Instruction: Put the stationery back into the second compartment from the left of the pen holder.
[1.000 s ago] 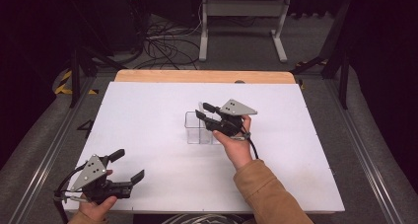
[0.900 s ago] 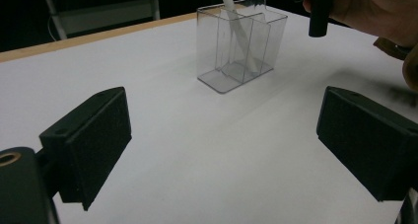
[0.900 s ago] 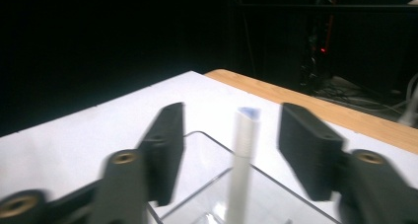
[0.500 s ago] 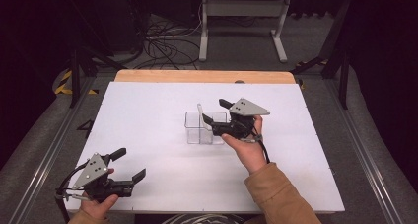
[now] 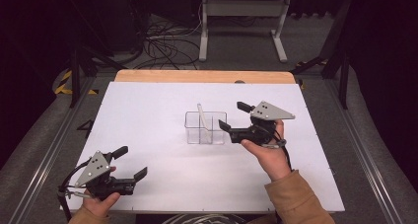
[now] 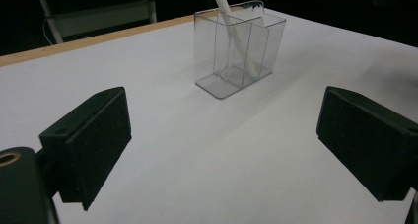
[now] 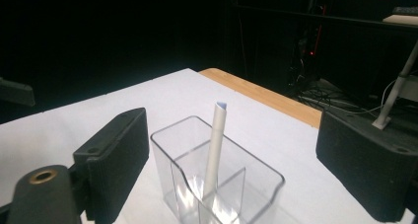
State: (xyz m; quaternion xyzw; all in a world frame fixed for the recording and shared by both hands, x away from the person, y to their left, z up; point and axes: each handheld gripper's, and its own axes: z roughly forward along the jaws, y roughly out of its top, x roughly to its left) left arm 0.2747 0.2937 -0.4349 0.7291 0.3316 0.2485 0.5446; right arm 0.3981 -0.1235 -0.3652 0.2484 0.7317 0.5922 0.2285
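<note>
A clear plastic box (image 5: 206, 127) with an inner divider stands in the middle of the white table (image 5: 148, 110). A white straw (image 5: 203, 119) leans inside it, its top poking above the rim. My right gripper (image 5: 231, 116) hovers just right of the box, open and empty, jaws pointing left at it. In the right gripper view the box (image 7: 217, 184) and the straw (image 7: 216, 145) sit between the jaws, a little beyond them. My left gripper (image 5: 130, 163) is open and empty at the table's front left; its view shows the box (image 6: 239, 46) and straw (image 6: 231, 24) well ahead.
A wooden strip (image 5: 202, 76) runs along the table's far edge. Beyond it are a metal stand (image 5: 241, 21) and cables (image 5: 157, 41) on the dark floor. White tabletop lies between the left gripper and the box.
My right gripper has drawn back to the right, off the box, leaving the straw leaning inside it. The left gripper has stayed in place.
</note>
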